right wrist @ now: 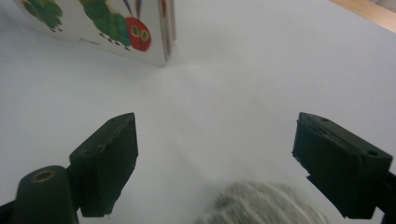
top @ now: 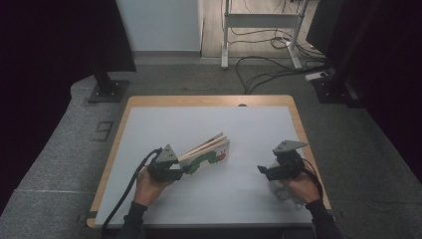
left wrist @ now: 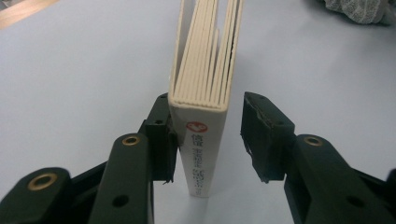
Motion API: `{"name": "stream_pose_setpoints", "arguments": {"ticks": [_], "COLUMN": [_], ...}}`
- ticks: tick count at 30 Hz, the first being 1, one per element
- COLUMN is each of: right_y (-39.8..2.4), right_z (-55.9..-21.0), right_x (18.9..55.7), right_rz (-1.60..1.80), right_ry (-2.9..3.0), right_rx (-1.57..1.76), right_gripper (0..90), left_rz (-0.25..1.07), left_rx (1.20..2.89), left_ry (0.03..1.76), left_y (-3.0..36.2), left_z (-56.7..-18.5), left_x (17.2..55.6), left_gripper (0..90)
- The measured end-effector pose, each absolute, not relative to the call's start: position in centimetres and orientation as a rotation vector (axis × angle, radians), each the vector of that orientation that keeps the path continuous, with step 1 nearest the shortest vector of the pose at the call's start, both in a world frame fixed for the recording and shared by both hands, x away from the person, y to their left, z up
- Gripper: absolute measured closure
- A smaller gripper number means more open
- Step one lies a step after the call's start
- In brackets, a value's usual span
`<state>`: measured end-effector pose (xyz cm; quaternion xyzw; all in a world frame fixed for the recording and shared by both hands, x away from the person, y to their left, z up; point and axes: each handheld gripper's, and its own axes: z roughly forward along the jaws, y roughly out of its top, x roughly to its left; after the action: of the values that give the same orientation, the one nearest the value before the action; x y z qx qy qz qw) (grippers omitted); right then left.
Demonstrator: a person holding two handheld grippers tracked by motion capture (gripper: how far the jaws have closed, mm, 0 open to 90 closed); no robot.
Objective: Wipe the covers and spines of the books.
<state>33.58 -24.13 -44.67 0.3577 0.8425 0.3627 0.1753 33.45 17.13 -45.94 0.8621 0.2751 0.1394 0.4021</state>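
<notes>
Your left gripper (top: 180, 172) has its jaws loosely around the book's (top: 206, 155) spine, one pad clear. Your right gripper (top: 262, 170), at three o'clock, stands wide, empty.

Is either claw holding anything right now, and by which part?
Nothing is gripped. The book stands spine-first between the jaws of the left gripper: one touches it, the other stands clear. The right gripper is open, empty.
</notes>
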Motion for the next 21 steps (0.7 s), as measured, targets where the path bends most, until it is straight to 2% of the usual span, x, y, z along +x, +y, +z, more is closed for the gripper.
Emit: {"name": "stream_pose_setpoints", "arguments": {"ticks": [8, 17, 20, 21], "right_y": [-26.9, -29.4, -29.9, -30.0], "right_z": [-45.5, -48.1, -49.2, -49.5], "right_x": [32.7, 32.3, 32.3, 32.3], "right_rz": [0.953, 0.879, 0.862, 0.856], "right_ry": [2.342, 2.346, 2.361, 2.368], "right_rx": [1.095, 1.203, 1.230, 1.236], "right_gripper": [12.4, 9.3, 10.2, 13.2], "left_rz": [0.361, 0.374, 0.377, 0.378], "left_rx": [2.183, 2.180, 2.181, 2.183], "left_ry": [0.704, 0.715, 0.719, 0.719], "left_y": [17.2, 17.3, 17.2, 17.3], "left_z": [-46.0, -46.0, -46.0, -46.0], "left_x": [33.6, 33.7, 33.6, 33.6], "left_gripper": [53.7, 47.9, 45.8, 45.2]}}
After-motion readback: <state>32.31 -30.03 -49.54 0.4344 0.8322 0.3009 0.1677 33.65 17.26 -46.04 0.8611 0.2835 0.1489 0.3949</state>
